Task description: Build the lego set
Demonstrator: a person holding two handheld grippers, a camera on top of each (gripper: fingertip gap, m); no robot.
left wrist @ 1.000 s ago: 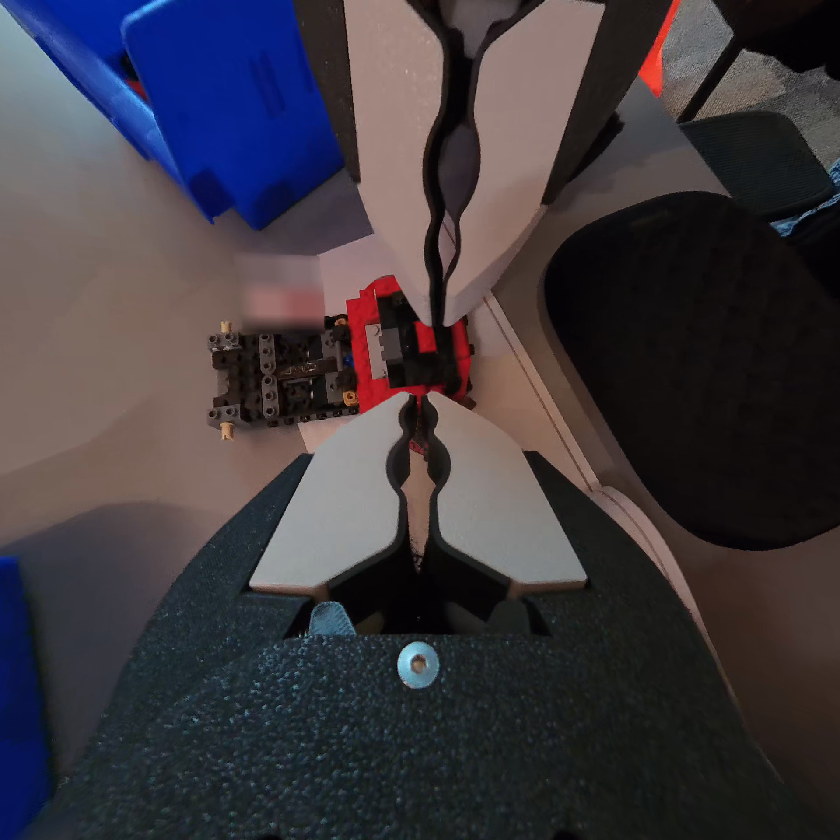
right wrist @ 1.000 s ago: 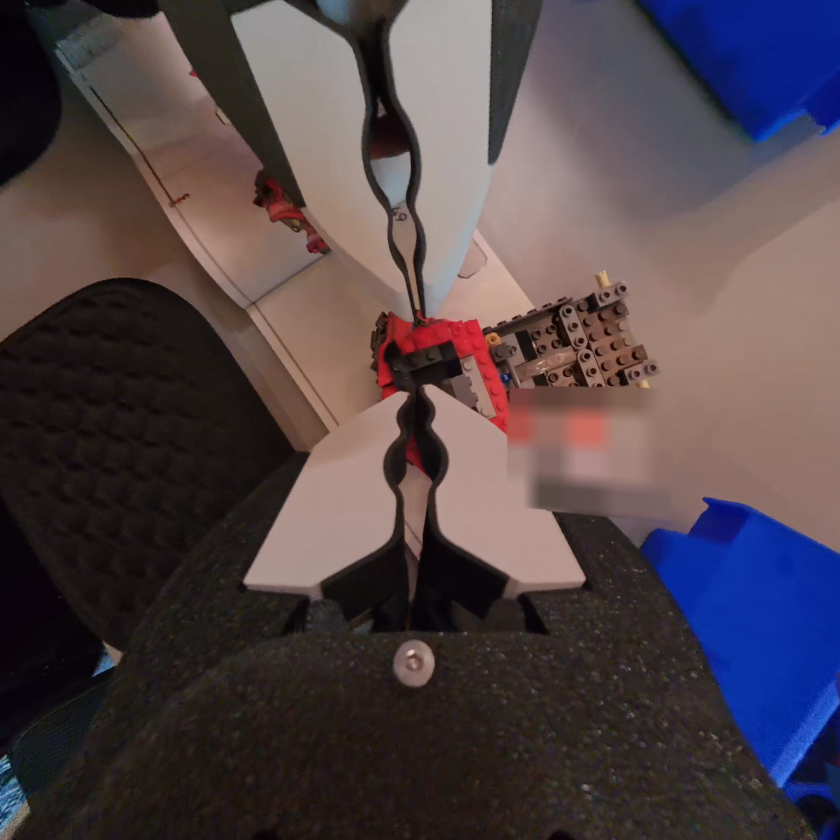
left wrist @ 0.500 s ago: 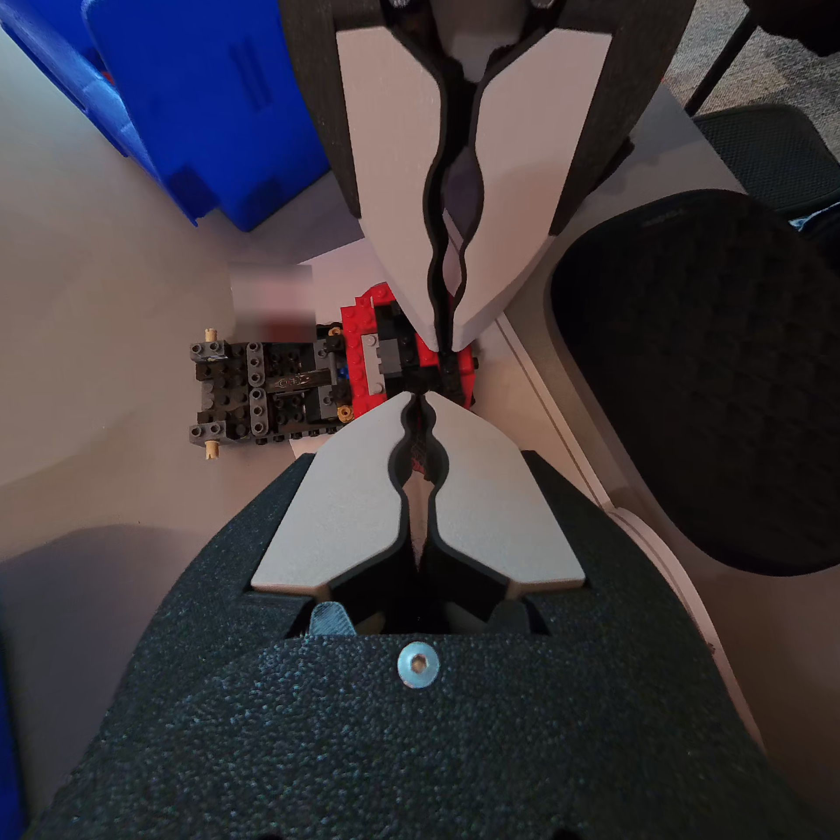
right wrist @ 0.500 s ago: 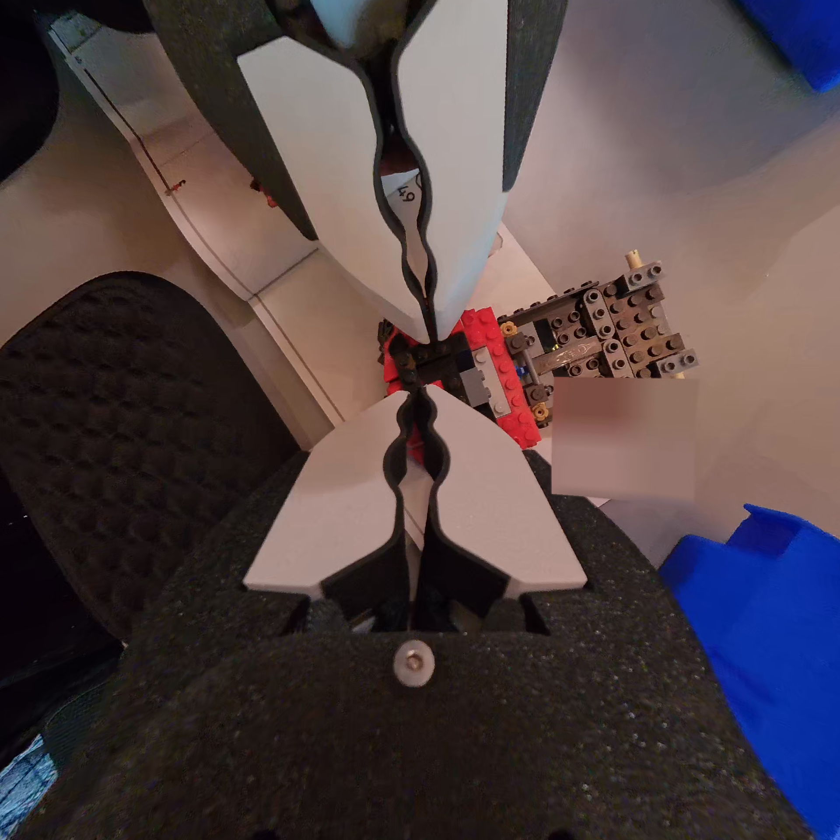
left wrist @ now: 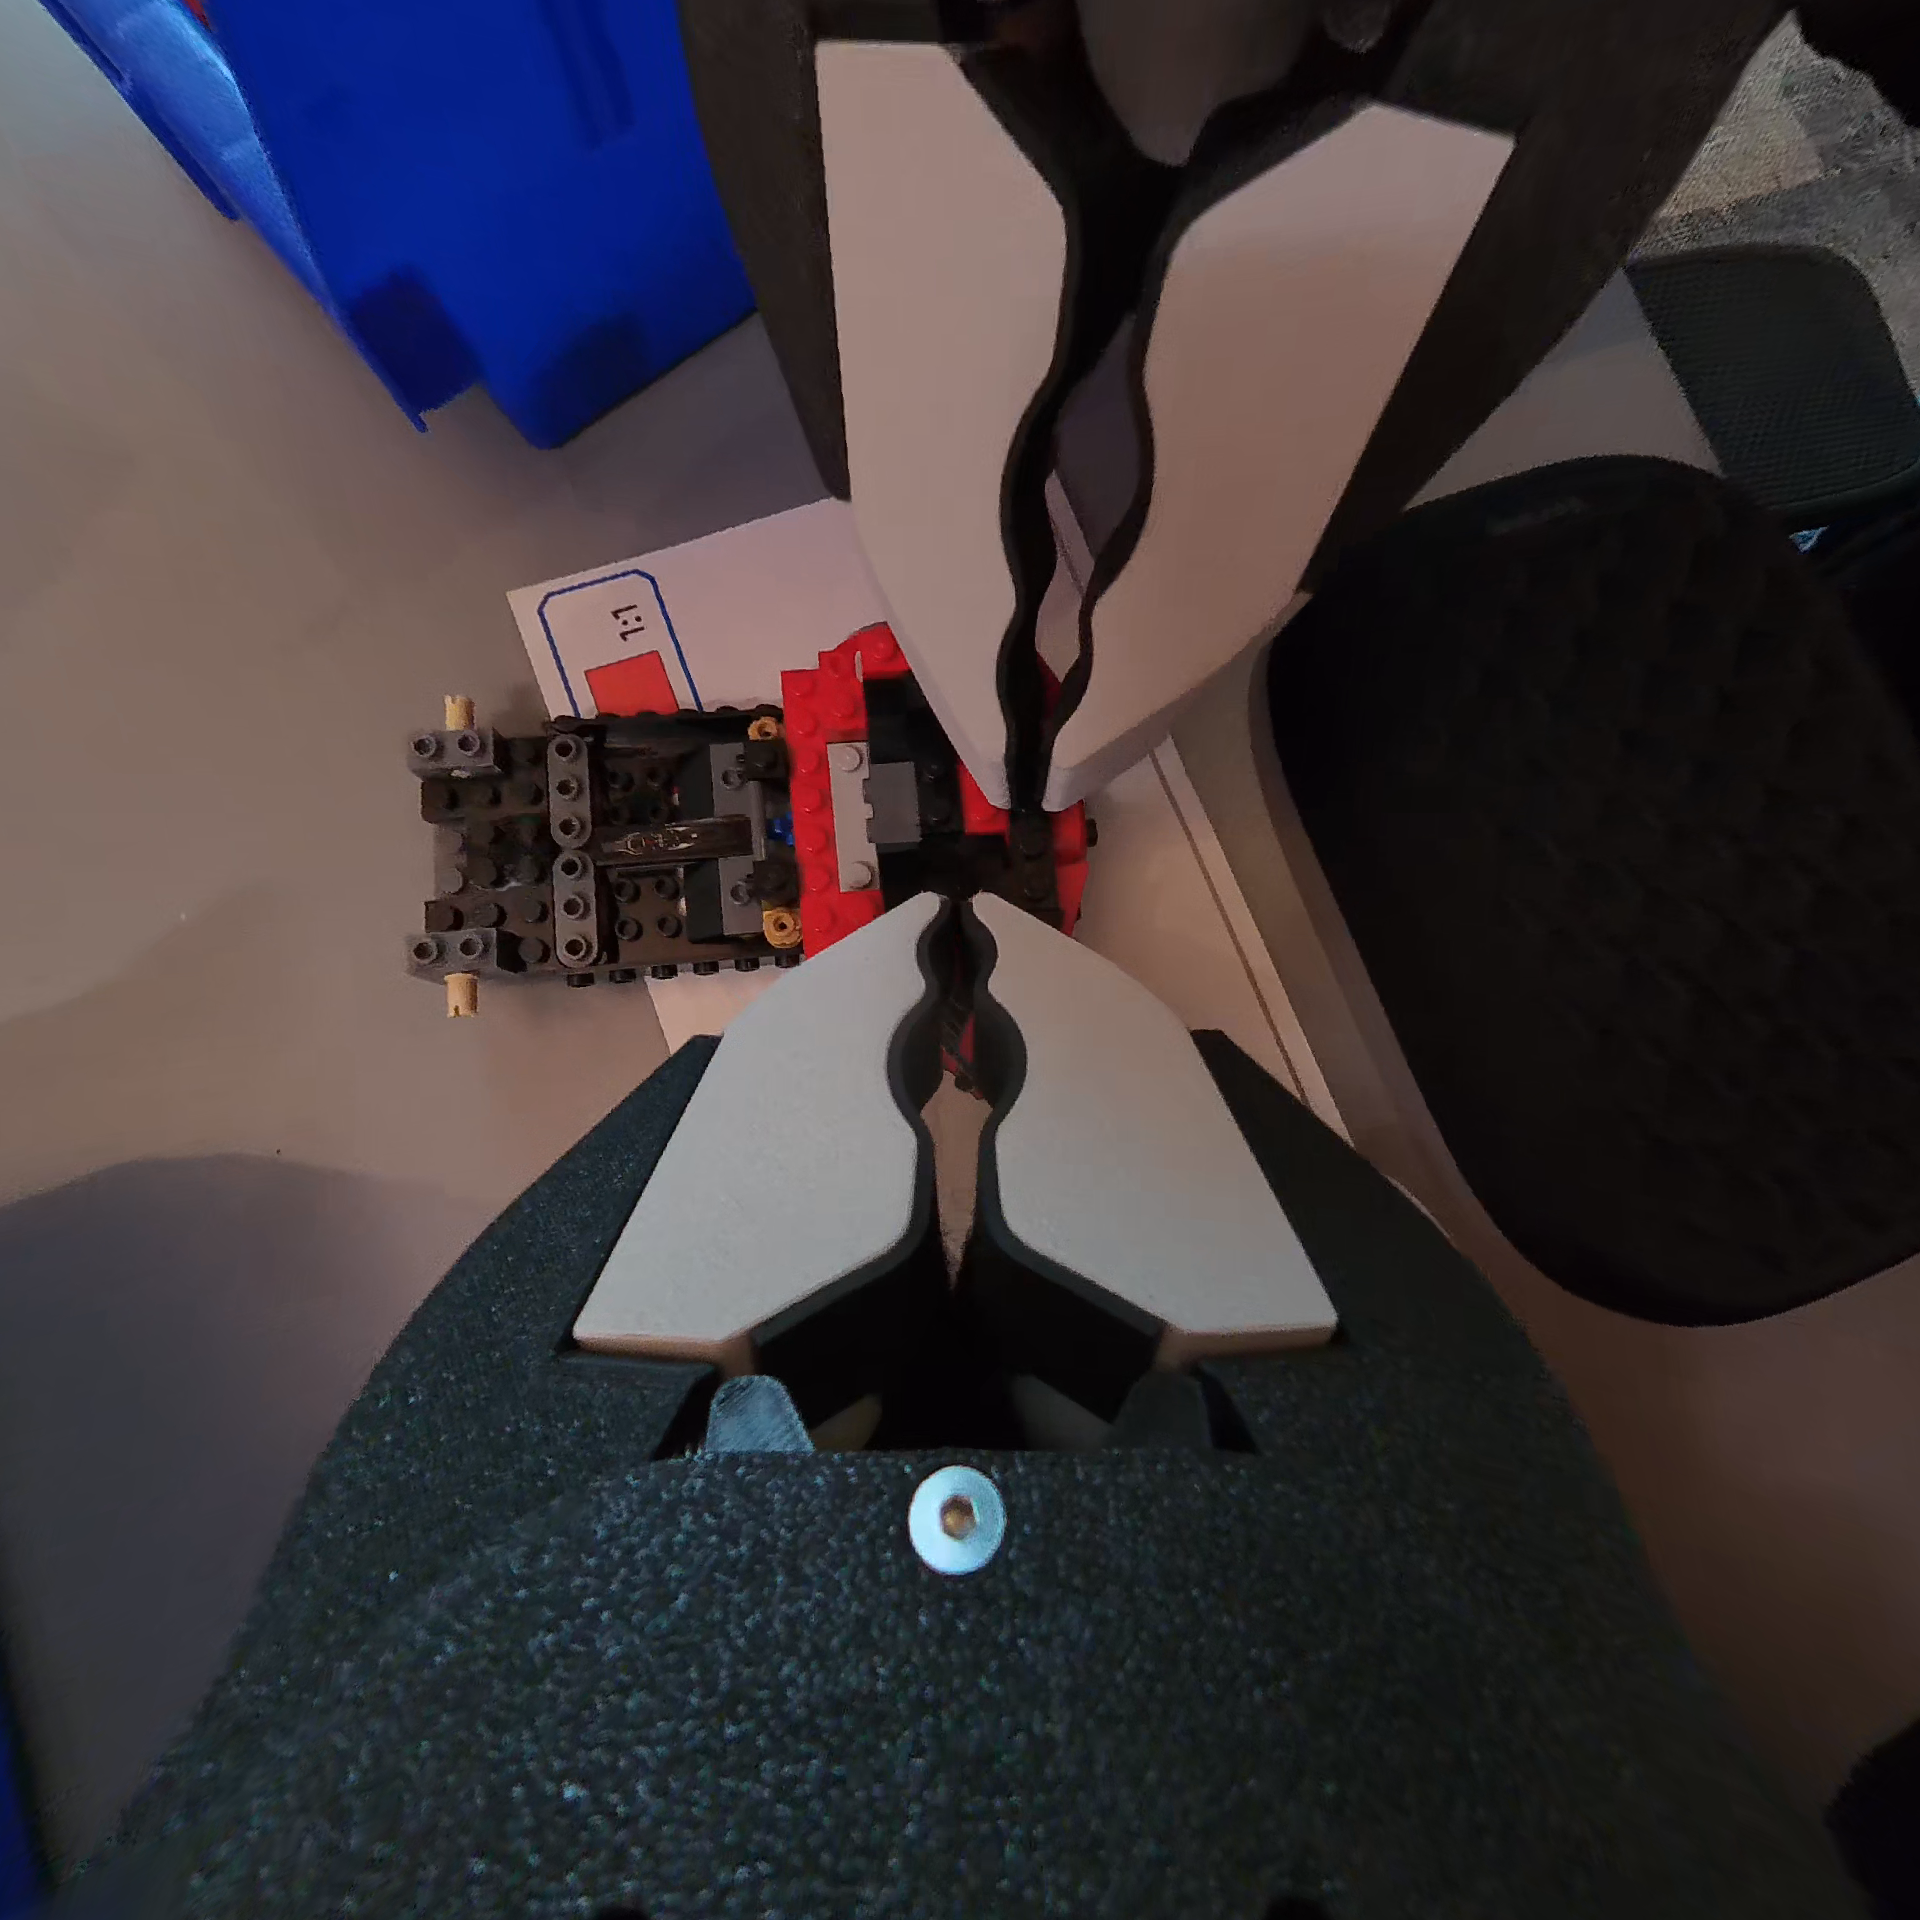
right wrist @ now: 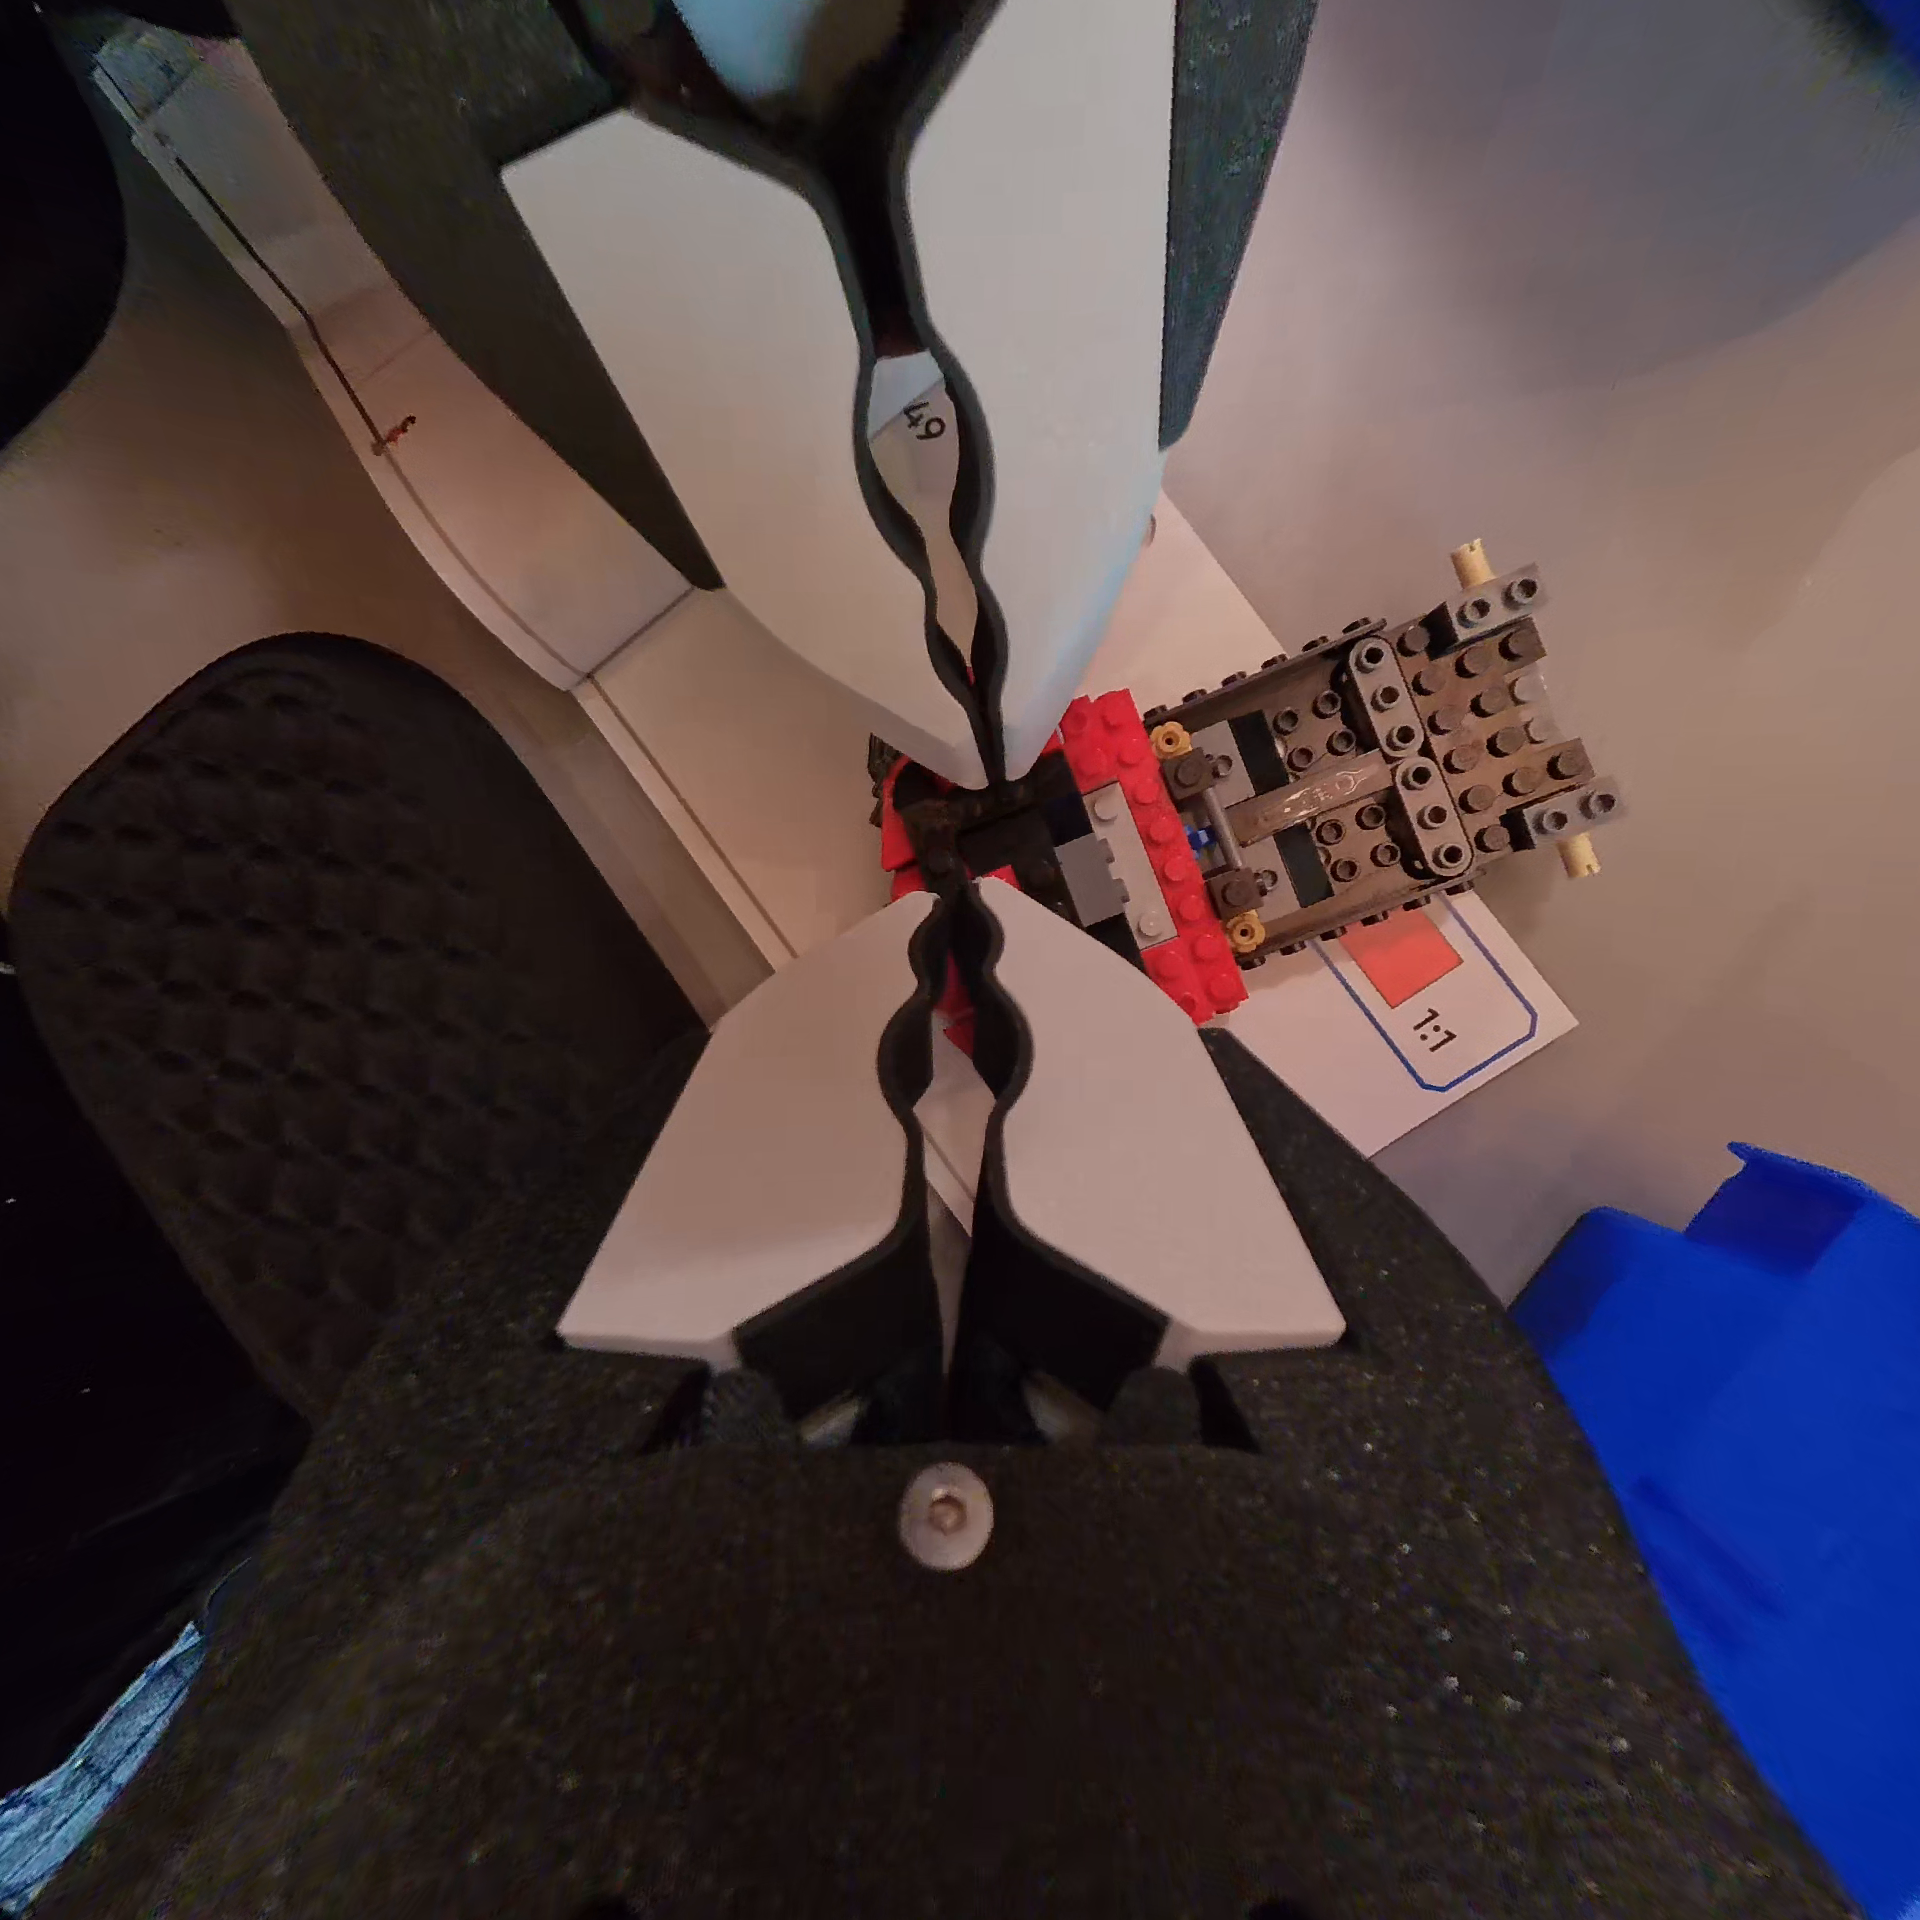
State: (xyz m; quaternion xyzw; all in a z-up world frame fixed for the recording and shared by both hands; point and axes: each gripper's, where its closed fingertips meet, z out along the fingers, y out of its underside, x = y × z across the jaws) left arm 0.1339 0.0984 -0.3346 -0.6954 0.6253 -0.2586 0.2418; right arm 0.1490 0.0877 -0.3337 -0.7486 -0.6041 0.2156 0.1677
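A lego car model lies on the table, partly on a white instruction sheet [left wrist: 717,613]. It has a red front section [left wrist: 831,821] and a black and grey studded chassis [left wrist: 592,842]; it also shows in the right wrist view [right wrist: 1174,831]. My left gripper [left wrist: 951,906] is shut, its tips at the near edge of the red section. My right gripper [right wrist: 956,888] is shut too. It reaches in from the opposite side [left wrist: 1023,805], tips on the black pieces [right wrist: 997,826] at the front. The two pairs of tips almost meet. I cannot tell whether either pinches a piece.
Blue plastic bins stand beside the model [left wrist: 468,208], [right wrist: 1745,1455]. A black mesh chair seat [left wrist: 1579,883] sits just off the table's edge [right wrist: 312,935]. The curved white table edge [right wrist: 499,561] runs close to the model's front. Left and right tips are no more than a few centimetres apart.
The two grippers have closed in on each other over the model's red front; their tips are nearer together now. Both stayed shut. The model has not moved on the sheet.
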